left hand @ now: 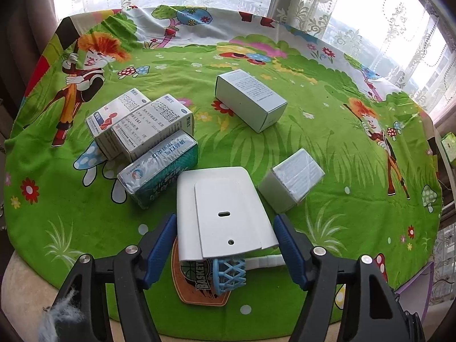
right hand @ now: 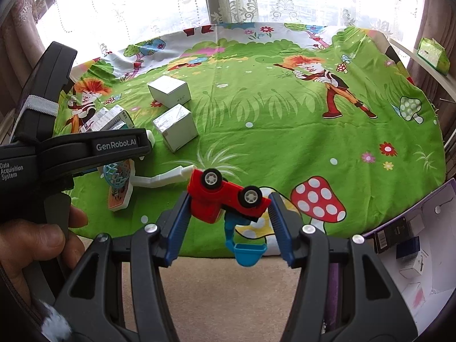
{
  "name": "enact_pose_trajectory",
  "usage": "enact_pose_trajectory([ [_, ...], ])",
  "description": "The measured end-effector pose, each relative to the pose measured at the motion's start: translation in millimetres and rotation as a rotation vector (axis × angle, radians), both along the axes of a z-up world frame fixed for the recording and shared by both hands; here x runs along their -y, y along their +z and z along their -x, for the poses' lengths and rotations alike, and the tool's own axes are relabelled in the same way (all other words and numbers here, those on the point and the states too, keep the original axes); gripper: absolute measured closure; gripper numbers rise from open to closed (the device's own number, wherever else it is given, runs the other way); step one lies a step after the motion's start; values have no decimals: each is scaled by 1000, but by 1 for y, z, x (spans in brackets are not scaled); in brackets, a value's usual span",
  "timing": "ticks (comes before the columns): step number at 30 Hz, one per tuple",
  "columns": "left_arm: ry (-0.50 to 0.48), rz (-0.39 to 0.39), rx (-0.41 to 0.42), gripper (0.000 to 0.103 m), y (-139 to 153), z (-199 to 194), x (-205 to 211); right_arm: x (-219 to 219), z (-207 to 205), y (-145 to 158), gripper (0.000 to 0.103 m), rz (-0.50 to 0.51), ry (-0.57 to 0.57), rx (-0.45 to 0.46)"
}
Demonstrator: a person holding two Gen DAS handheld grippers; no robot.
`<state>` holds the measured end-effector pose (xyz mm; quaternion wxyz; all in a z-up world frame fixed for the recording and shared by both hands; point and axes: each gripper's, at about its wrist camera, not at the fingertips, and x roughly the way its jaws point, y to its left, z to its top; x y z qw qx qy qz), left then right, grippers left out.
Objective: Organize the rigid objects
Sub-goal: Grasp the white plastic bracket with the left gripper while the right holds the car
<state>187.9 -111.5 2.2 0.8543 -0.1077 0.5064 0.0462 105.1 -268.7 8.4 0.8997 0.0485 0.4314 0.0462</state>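
A: Left wrist view?
B: The left gripper (left hand: 225, 245) straddles the white plastic base (left hand: 225, 213) of a toy basketball hoop (left hand: 228, 273) on the cartoon cloth (left hand: 327, 171); pads not visibly pressing, so open.
A: Right wrist view?
B: The right gripper (right hand: 229, 222) clamps an upturned red toy digger (right hand: 225, 199) (blue bucket dangling) above the cloth's near edge.
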Motion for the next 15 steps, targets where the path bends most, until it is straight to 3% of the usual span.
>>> enact_pose_trajectory([
  [15, 20, 171, 66, 35, 2, 14, -22, 0, 0, -3, 44, -2, 10, -8],
])
